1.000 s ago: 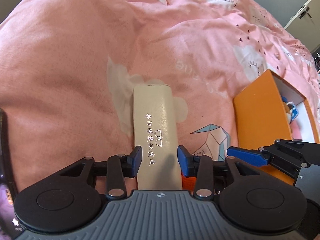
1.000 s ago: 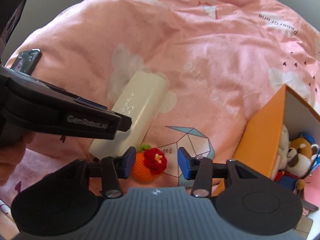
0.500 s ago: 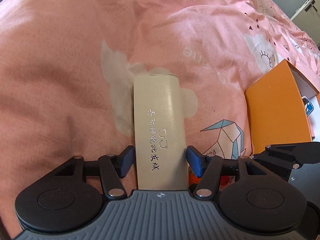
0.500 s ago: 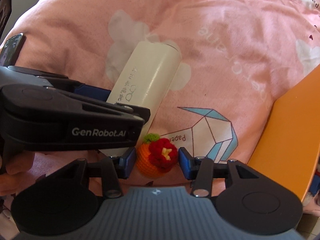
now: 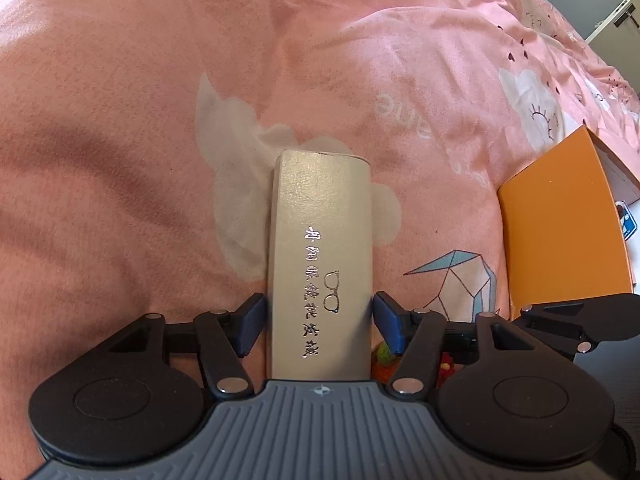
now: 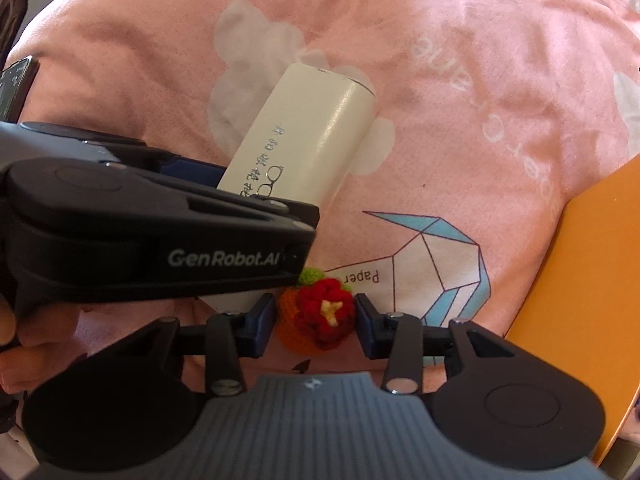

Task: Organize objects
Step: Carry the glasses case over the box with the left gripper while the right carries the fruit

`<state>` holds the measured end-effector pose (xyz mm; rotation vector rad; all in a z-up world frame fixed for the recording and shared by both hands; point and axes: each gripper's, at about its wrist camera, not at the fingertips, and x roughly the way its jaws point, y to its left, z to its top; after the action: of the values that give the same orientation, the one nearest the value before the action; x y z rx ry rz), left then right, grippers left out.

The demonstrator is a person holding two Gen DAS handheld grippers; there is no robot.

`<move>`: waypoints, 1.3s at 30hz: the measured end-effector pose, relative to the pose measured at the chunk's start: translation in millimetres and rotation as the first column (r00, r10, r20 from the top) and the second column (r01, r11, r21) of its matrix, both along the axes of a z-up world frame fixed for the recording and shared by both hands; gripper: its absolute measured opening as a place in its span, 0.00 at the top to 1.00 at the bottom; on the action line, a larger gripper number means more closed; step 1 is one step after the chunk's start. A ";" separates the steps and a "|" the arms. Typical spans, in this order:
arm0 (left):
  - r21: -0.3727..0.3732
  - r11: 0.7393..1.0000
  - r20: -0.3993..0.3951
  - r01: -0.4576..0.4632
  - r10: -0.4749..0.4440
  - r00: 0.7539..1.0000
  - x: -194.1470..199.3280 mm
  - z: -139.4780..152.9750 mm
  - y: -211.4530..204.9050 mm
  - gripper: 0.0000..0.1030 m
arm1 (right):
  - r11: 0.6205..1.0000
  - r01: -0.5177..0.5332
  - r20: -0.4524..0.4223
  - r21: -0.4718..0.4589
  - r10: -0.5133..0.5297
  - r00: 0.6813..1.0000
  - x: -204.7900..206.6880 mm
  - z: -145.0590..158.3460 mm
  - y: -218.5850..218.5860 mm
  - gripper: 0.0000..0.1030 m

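Observation:
A cream glasses case (image 5: 320, 248) with silver lettering lies on the pink bedspread. My left gripper (image 5: 320, 326) is open, its blue pads on either side of the case's near end with small gaps. The case also shows in the right wrist view (image 6: 308, 140). A small crocheted orange fruit with a red flower (image 6: 320, 316) sits between the open fingers of my right gripper (image 6: 316, 322), close to both pads. The left gripper's body (image 6: 160, 224) crosses the right wrist view just above the fruit.
An orange box (image 5: 560, 232) stands open to the right, also seen in the right wrist view (image 6: 592, 300). A phone (image 6: 16, 84) lies at the far left on the bed. The pink bedspread (image 5: 160, 120) is soft and folded.
Both grippers have moved forward and down. The left gripper's fingers opened wider and now straddle the glasses case. The crocheted fruit now sits between the right gripper's fingers.

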<state>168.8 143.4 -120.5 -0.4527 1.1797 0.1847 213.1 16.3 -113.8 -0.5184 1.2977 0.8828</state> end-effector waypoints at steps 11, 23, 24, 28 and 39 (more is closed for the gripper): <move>-0.009 0.999 0.067 0.034 -0.033 0.997 -9.2 12.4 -3.9 0.36 | 0.997 -0.017 0.097 0.078 0.010 0.995 -22.9 34.5 -22.5 0.58; 0.017 0.995 0.246 0.097 -0.099 0.964 -39.7 76.6 -30.5 0.36 | 0.980 0.014 0.267 0.198 -0.067 0.961 -39.0 103.4 -65.1 0.58; 0.019 0.994 0.266 0.111 -0.112 0.957 -42.2 83.9 -34.2 0.36 | 0.978 0.019 0.284 0.209 -0.079 0.956 -40.0 109.2 -69.9 0.58; 0.025 0.982 0.354 0.190 -0.186 0.916 -51.9 113.2 -55.0 0.36 | 0.971 0.038 0.353 0.237 -0.123 0.927 -49.0 136.3 -95.1 0.58; 0.066 0.911 0.471 0.407 -0.387 0.792 -64.6 148.7 -126.5 0.36 | 0.970 0.198 0.455 0.144 -0.242 0.857 -66.3 157.1 -186.5 0.58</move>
<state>104.2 16.9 28.2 -0.2503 0.7647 -0.3080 146.8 -170.2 43.2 -0.4630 0.8437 0.5727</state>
